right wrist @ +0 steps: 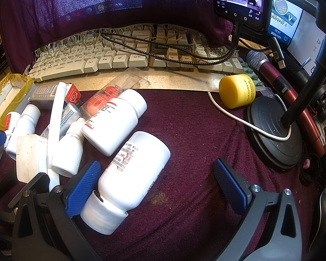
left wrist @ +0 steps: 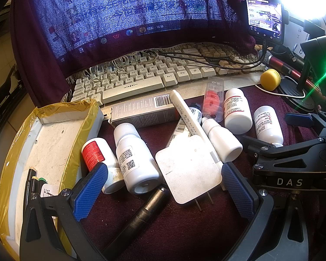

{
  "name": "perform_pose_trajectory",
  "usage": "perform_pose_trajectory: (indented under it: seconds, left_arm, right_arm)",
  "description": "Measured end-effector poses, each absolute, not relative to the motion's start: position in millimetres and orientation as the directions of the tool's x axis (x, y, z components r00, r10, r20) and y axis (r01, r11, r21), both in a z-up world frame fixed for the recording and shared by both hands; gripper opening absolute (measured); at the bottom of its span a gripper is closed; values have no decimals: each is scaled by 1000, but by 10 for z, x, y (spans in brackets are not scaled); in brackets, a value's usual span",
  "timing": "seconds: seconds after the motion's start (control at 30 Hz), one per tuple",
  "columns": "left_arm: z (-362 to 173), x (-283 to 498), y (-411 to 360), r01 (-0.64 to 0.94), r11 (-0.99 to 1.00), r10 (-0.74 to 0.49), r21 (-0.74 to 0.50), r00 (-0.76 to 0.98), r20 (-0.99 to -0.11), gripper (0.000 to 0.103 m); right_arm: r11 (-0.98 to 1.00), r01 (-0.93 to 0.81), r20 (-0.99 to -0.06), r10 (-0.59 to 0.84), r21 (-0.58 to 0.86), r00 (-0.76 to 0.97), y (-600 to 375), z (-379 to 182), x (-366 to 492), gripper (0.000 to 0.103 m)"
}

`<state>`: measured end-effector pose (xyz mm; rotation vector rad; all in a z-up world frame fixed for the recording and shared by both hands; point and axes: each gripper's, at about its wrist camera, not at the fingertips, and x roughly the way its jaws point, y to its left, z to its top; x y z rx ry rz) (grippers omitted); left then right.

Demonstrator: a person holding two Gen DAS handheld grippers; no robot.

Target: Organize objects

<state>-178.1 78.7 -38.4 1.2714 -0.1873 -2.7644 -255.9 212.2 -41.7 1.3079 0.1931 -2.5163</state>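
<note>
Several white medicine bottles lie in a pile on the maroon cloth (right wrist: 184,130). My left gripper (left wrist: 163,187) is open; between its blue pads lie a white bottle (left wrist: 137,158), a white plug adapter (left wrist: 189,169) and a black tube (left wrist: 145,213). A red-labelled bottle (left wrist: 97,156) lies against the left pad. My right gripper (right wrist: 160,189) is open around a white bottle (right wrist: 132,174) that lies on its side, cap toward the camera, against the left pad. It also shows in the left wrist view (left wrist: 268,125). The right gripper shows there (left wrist: 293,152) too.
A box lid edged with yellow tape (left wrist: 52,139) sits at the left, holding pens. A grey carton (left wrist: 141,111), a white pen-like stick (left wrist: 184,113) and a clear blister pack (left wrist: 213,100) lie behind. A keyboard (left wrist: 141,76), yellow jar (right wrist: 237,91), microphone (right wrist: 278,80) and black stand base (right wrist: 271,130) are nearby.
</note>
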Motion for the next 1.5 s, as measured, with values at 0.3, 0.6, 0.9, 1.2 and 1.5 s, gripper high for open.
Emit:
perform_pose_trajectory:
  seconds: [0.3,0.6,0.9,1.2,1.5]
  left_arm:
    - [-385,-1778,771,40,-988,-139,149,-648,-749,102]
    - [-385,-1778,767,42,-988,-141,149,-647,-749,102]
    - [-391,-1776,772,30,-988,-136,153,-645,-752,102]
    - [-391,-1783,771,29,-988,-134,151,-645,-752,102]
    - [-392,-1781,765,30,-988,-134,150,-645,-752,102]
  right_arm:
    - [-951,310,-817,-192,17,-544,2147,-419,-2547,103]
    - [-953,301,-817,-187,17,-546,2145,-411,-2549,103]
    - [-962,206,-784,-266,179,-561,2426,-261,-2431,103]
    - [-925,207,-705,-377,318,-601,2601,-265,-2141,103]
    - [-919,207,-720,-392,336,-573,2563,-312,-2178,103]
